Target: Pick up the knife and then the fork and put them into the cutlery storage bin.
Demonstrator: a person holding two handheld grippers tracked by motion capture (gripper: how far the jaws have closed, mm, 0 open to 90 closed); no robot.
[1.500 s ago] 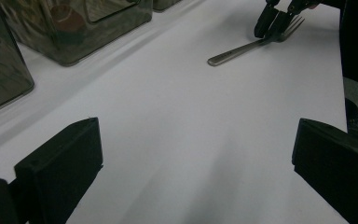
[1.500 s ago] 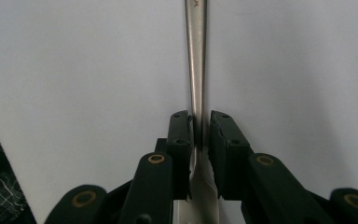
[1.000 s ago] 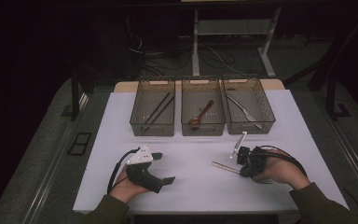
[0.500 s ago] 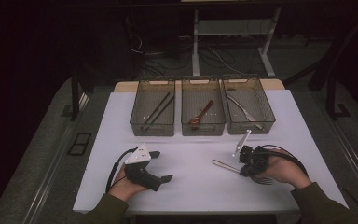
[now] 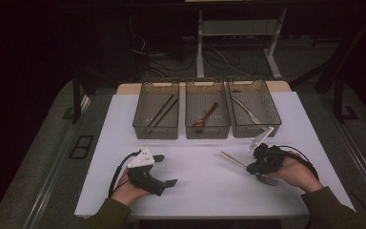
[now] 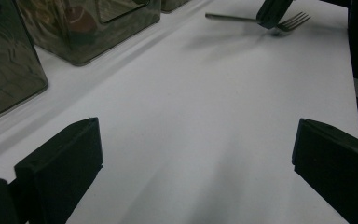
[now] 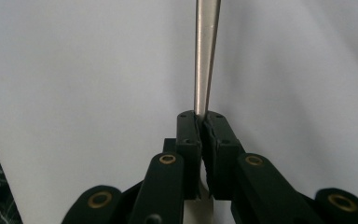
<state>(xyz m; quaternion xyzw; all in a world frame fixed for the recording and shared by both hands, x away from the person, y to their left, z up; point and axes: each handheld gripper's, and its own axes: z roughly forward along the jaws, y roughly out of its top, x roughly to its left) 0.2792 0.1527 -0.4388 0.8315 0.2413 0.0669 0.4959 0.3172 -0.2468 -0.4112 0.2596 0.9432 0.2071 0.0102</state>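
Observation:
A metal fork (image 5: 232,159) is held just over the white tabletop (image 5: 200,195) at the right, handle pointing left and tines (image 5: 267,180) toward the person. My right gripper (image 5: 254,168) is shut on its neck. In the right gripper view the pads (image 7: 200,117) pinch the handle (image 7: 205,56), which runs straight up and away. My left gripper (image 5: 167,170) rests on the table at the left with its jaws wide open and nothing between them (image 6: 196,140). The left gripper view shows the fork (image 6: 233,18) far off, clamped by the other gripper's black jaws.
Three clear bins stand in a row at the back of the table. The left bin (image 5: 138,125) holds dark chopsticks, the middle bin (image 5: 207,129) a red spoon, and the right bin (image 5: 272,117) a metal utensil. A person's hands come in from the front edge.
The right hand has shifted slightly to the right and up with the fork still clamped. The left hand and its gripper have stayed put.

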